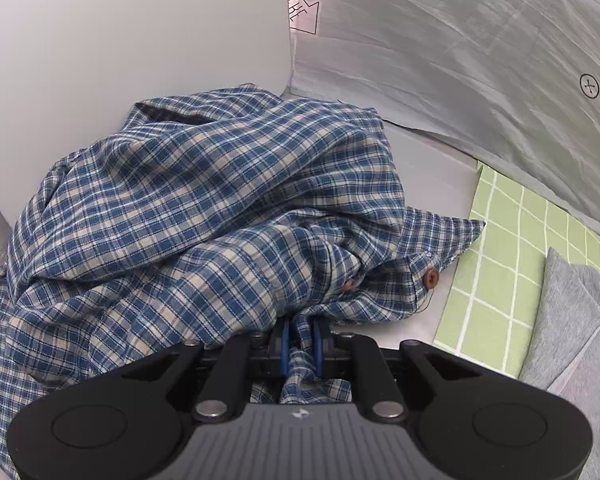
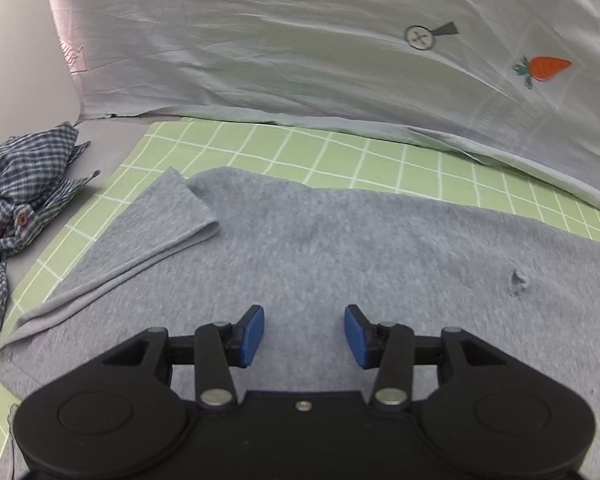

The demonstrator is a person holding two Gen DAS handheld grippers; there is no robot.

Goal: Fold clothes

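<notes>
A heaped plaid shirt (image 1: 204, 208) fills the space ahead of my left gripper (image 1: 300, 340), with a white wall (image 1: 132, 40) close behind it. Ahead of my right gripper (image 2: 304, 332), the flat grey cloth (image 2: 340, 240) leaves open room up to a hanging sheet (image 2: 300, 60).

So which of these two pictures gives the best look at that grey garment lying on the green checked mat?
The right wrist view. There the grey garment fills the middle, spread over the green checked mat, one edge folded over, beneath the open right gripper. The left wrist view catches only a corner of it at its right edge.
</notes>
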